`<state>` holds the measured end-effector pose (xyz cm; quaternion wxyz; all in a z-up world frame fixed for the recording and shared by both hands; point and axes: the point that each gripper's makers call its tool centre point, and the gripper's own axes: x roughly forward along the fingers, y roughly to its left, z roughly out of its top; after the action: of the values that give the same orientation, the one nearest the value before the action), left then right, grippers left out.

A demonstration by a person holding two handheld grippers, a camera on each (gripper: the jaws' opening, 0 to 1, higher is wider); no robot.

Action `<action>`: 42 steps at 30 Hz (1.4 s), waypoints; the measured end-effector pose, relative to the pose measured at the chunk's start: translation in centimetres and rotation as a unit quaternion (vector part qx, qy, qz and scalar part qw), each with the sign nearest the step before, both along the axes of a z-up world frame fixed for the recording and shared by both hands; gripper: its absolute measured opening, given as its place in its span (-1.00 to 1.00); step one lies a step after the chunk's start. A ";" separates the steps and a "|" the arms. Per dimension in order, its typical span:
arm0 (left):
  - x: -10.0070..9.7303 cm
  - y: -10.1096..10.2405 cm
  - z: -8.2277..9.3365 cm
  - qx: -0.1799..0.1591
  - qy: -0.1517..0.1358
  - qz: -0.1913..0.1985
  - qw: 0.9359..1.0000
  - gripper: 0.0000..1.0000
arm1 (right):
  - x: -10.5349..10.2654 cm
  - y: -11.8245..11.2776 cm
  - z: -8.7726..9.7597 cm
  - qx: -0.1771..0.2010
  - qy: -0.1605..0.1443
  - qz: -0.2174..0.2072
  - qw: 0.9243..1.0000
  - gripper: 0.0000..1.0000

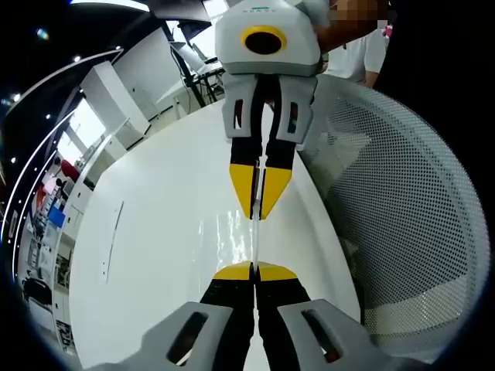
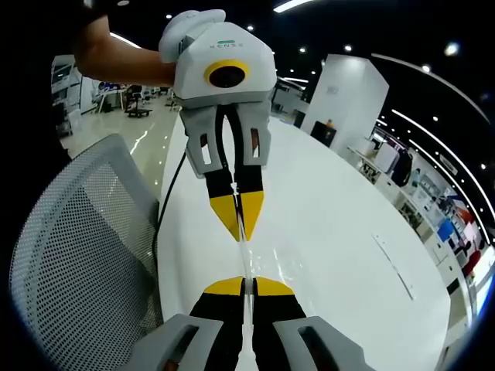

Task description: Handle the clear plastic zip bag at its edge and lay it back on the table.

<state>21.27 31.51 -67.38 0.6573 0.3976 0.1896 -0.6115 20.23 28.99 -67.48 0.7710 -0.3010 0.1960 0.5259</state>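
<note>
Jaws of the left gripper [image 1: 254,270] are pinched together at bottom centre of the left gripper view on one edge of the clear zip bag [image 1: 246,232]. The right gripper [image 1: 260,209] faces it from the upper centre, likewise clamped on the opposite edge, so the bag hangs stretched between them above the white table [image 1: 155,255]. A mesh chair [image 1: 402,232] fills the right side.

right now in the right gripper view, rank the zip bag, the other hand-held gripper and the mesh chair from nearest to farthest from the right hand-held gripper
1. Zip bag: pinched in the right hand-held gripper, edge-on, straight ahead.
2. Left hand-held gripper: facing it, clamped on the bag's far edge.
3. Mesh chair: off to the view's left, beside the white table.
</note>
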 end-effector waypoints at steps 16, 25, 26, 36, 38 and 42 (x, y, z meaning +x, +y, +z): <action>0.1 0.1 -0.1 0.000 0.001 0.002 1.000 -1.00 | 0.0 -0.2 -0.1 -0.002 0.001 -0.002 1.000 -1.00; 0.1 0.1 -0.1 0.002 0.002 0.001 1.000 -1.00 | 0.1 -0.3 0.0 -0.001 0.000 -0.004 1.000 -1.00; 0.1 0.1 -0.1 0.002 0.002 0.001 1.000 -1.00 | 0.1 -0.3 0.0 -0.001 0.000 -0.004 1.000 -1.00; 0.1 0.4 -0.2 0.004 0.001 0.003 1.000 -1.00 | 0.0 -0.4 -0.2 -0.002 0.001 -0.004 1.000 -1.00; 0.1 0.5 -0.2 0.004 0.002 0.004 1.000 -1.00 | 0.0 -0.5 -0.2 -0.003 0.001 -0.004 1.000 -1.00; 0.1 0.7 -0.2 0.007 0.001 0.005 1.000 -1.00 | 0.0 -0.7 -0.3 -0.005 0.002 -0.006 1.000 -1.00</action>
<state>21.39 32.18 -67.60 0.6574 0.4005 0.1963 -0.6074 20.23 28.28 -67.75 0.7719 -0.3032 0.2017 0.5210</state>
